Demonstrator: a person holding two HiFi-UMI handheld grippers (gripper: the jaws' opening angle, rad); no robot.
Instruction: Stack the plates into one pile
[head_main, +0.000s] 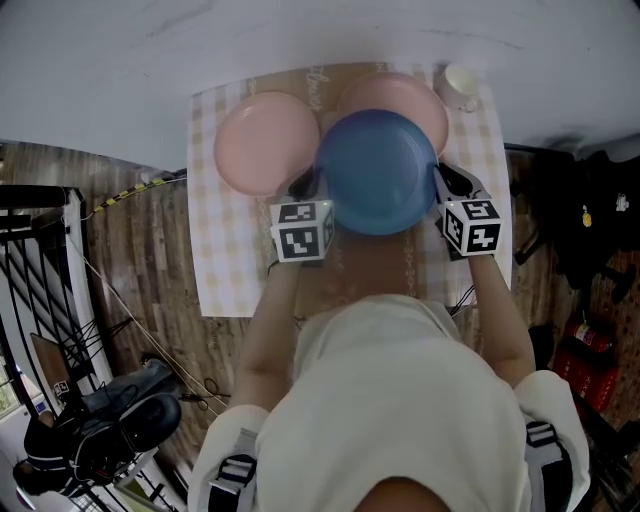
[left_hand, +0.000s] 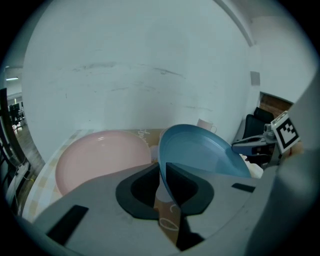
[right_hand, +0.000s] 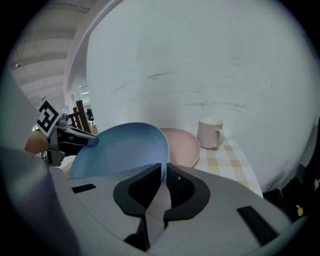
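Note:
A blue plate (head_main: 378, 172) hangs above the table, held at both sides. My left gripper (head_main: 312, 185) is shut on its left rim, and in the left gripper view the blue plate (left_hand: 202, 150) runs between the jaws of the left gripper (left_hand: 162, 172). My right gripper (head_main: 440, 180) is shut on the right rim, where the blue plate (right_hand: 120, 150) enters the jaws of the right gripper (right_hand: 164, 172). A pink plate (head_main: 262, 142) lies at the table's left. A second pink plate (head_main: 405, 95) lies at the back right, partly hidden under the blue one.
A white mug (head_main: 460, 85) stands at the table's back right corner, beside the right pink plate. The checked tablecloth (head_main: 225, 250) covers the small table, which stands against a white wall (head_main: 150, 60). Dark clutter sits on the wooden floor (head_main: 150, 290) at both sides.

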